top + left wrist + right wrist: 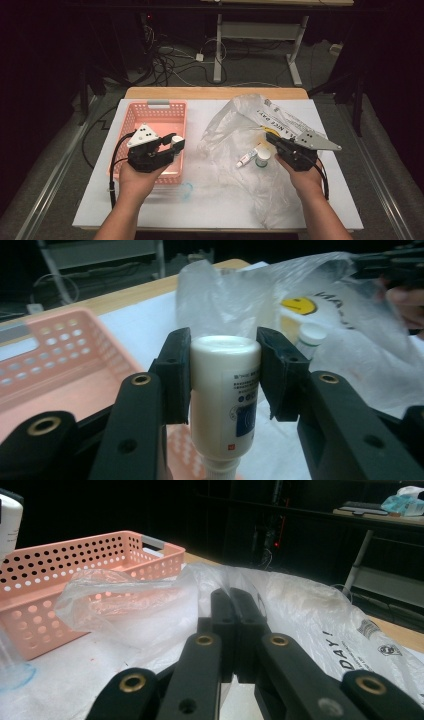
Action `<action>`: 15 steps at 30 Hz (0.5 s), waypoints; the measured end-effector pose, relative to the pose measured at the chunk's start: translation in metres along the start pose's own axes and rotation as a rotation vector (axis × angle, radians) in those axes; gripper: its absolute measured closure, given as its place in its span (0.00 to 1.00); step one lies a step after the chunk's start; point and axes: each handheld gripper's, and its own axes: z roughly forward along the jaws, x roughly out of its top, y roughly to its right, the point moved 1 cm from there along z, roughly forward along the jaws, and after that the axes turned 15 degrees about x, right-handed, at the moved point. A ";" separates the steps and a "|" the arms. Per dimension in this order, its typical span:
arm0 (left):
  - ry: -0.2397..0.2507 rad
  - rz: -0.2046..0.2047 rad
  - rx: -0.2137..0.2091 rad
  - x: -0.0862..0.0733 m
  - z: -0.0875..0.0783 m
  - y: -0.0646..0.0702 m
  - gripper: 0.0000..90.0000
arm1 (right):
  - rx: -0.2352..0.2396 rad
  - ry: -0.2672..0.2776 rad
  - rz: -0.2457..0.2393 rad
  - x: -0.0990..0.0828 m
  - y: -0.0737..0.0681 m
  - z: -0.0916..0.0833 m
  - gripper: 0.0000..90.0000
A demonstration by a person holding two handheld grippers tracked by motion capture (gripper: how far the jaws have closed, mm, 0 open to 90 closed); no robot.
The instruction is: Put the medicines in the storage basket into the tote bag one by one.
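My left gripper (pixel 173 144) (pixel 224 371) is shut on a white bottle (pixel 176 141) (pixel 225 395) with a blue label. It holds the bottle cap-down above the right side of the pink basket (pixel 150 112) (pixel 60 370). My right gripper (pixel 272 141) (pixel 232 600) has its jaws pressed together on a fold of the clear plastic bag (pixel 250 125) (pixel 150 610) and holds that fold lifted. Inside the bag lie a small white tube (pixel 246 158) and a little jar (pixel 263 157) (pixel 311 337) with a white cap. The held bottle (pixel 10 520) also shows in the right gripper view's top left corner.
The white table (pixel 210 200) carries a clear bluish lid (pixel 186 190) (pixel 12 672) in front of the basket. The bag (pixel 325 330) bears a yellow smiley print. Cables and desk legs stand on the floor beyond the far edge.
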 end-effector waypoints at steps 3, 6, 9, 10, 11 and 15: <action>0.000 0.008 -0.024 0.002 0.007 0.010 0.65 | 0.001 -0.001 0.003 0.000 0.000 0.000 1.00; -0.005 0.017 -0.044 0.003 0.014 0.019 0.65 | 0.000 -0.001 0.005 0.000 0.000 0.000 1.00; -0.009 0.023 -0.062 0.003 0.021 0.028 0.65 | 0.001 -0.001 0.006 0.000 0.000 0.000 1.00; -0.010 0.027 -0.067 0.004 0.022 0.031 0.65 | 0.001 -0.001 0.006 0.000 0.000 0.000 1.00; -0.009 0.029 -0.071 0.004 0.024 0.035 0.65 | 0.001 -0.001 0.005 0.000 0.000 0.000 1.00; -0.013 0.043 -0.101 0.004 0.032 0.048 0.65 | 0.003 -0.002 0.007 -0.001 0.000 0.000 1.00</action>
